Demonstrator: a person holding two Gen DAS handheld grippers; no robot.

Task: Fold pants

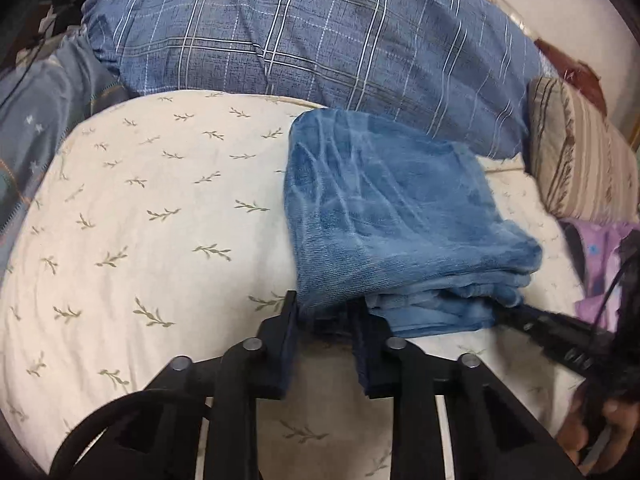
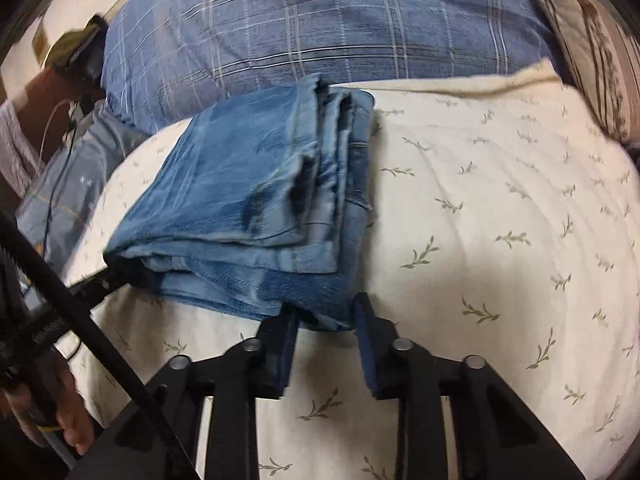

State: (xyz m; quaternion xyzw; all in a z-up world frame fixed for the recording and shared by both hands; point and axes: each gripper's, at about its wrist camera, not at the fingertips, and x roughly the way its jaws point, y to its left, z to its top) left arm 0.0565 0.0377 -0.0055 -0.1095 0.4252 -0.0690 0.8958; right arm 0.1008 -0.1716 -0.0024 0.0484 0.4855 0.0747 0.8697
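Observation:
Blue denim pants (image 1: 392, 208) lie folded into a thick square stack on the bed. In the left wrist view my left gripper (image 1: 326, 312) is shut on the stack's near left corner, with denim filling the gap between its fingers. My right gripper (image 1: 532, 320) reaches in from the right to the other near corner. In the right wrist view the pants (image 2: 240, 184) show several layered edges on their right side. There my right gripper (image 2: 324, 312) is shut on the near right corner. The left gripper (image 2: 100, 280) touches the stack's near left corner.
The bed has a cream sheet with a leaf print (image 1: 160, 220). A big blue plaid pillow (image 1: 320, 40) lies right behind the pants. A striped pillow (image 1: 576, 152) and purple cloth (image 1: 600, 256) sit at the right. A hand (image 2: 60, 412) holds the left gripper.

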